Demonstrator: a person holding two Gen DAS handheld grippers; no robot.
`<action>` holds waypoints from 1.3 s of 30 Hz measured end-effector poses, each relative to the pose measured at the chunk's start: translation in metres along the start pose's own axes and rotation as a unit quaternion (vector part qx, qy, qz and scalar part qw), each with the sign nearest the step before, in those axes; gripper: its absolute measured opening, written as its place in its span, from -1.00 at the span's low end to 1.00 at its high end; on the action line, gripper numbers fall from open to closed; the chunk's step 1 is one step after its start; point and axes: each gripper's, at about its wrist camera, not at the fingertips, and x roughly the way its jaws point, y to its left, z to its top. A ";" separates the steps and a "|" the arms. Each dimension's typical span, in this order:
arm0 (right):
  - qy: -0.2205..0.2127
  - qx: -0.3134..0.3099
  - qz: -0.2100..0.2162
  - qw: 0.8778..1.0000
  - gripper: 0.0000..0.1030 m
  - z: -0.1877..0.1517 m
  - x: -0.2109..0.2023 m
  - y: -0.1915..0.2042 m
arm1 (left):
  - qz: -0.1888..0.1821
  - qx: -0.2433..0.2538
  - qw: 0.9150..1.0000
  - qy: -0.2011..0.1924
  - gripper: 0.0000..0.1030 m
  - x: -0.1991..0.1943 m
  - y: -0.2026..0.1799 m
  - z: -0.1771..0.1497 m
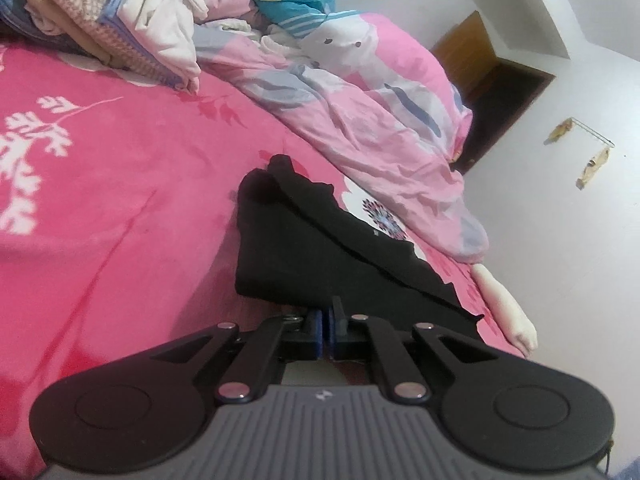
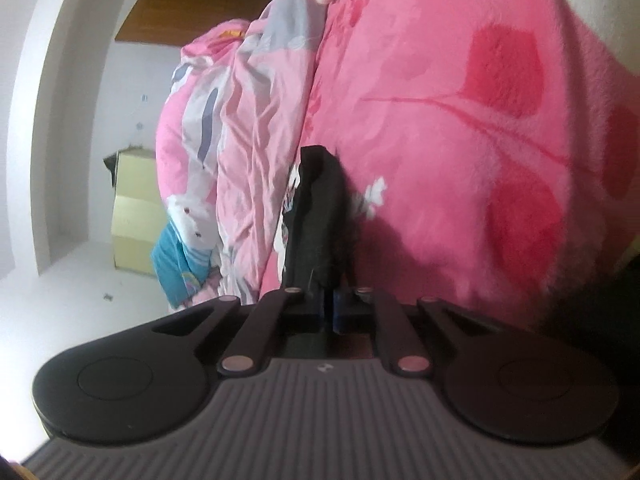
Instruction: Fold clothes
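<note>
Left wrist view, left to right:
- Pink floral blanket [image 1: 120,200]: fills the left half of the frame.
- Pile of 1 or more folded clothes [image 1: 120,20]: upper left.
- Black garment [image 1: 320,248]: centre, rising from the blanket to your left gripper [image 1: 326,326], whose blue pads are pressed together on its near edge.
- Pink quilt [image 1: 360,92]: upper centre to right, bunched.
- White wall [image 1: 560,240]: right edge.

Right wrist view, left to right:
- Yellow box [image 2: 132,220]: left.
- Quilt [image 2: 240,140]: centre left.
- Black garment [image 2: 320,216]: centre, a narrow strip pinched in your right gripper [image 2: 330,308], jaws closed on it.
- Blanket [image 2: 480,120]: right.

Risks: both pinches look shallow, at the very hem; if you pull the 2 grippers apart sharply, the thin fabric may slip out. Lifted unevenly, the cloth could twist or drag onto the quilt and spoil the fold.

Writing: no brand, label or text is readable; only a small emblem on each gripper body.
</note>
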 end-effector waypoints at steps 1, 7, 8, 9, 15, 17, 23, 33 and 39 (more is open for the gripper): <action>0.004 -0.002 -0.003 1.000 -0.96 -0.001 -0.005 0.001 | 0.000 -0.002 1.000 0.006 -0.94 -0.007 0.001 -0.002; 0.023 -0.025 -0.026 0.999 -0.96 -0.002 -0.028 0.000 | 0.005 0.006 0.999 0.045 -0.93 -0.028 0.012 -0.024; 0.029 -0.027 -0.032 0.999 -0.94 -0.001 -0.027 -0.003 | 0.009 0.017 0.998 0.056 -0.90 -0.025 0.014 -0.027; 0.033 -0.032 -0.042 0.998 -0.91 0.001 -0.025 -0.004 | 0.014 0.025 0.998 0.064 -0.88 -0.022 0.015 -0.029; 0.040 -0.078 -0.092 0.992 -0.70 0.012 -0.028 0.007 | 0.023 0.046 0.997 0.057 -0.17 -0.039 0.024 -0.020; 0.018 -0.120 -0.110 0.987 -0.48 0.018 -0.041 0.020 | 0.029 0.058 0.997 0.041 -0.12 -0.050 0.025 -0.011; -0.017 -0.211 -0.118 0.970 -0.47 0.037 -0.044 0.053 | 0.028 0.063 0.997 0.027 -0.06 -0.033 0.023 0.033; 0.038 -0.531 -0.164 0.830 -0.47 0.009 0.072 0.106 | 0.096 0.295 0.949 0.061 0.11 0.070 -0.010 0.057; 0.141 -0.620 -0.132 0.760 -0.55 -0.011 0.130 0.114 | 0.102 0.299 0.946 0.072 0.11 0.102 0.001 0.059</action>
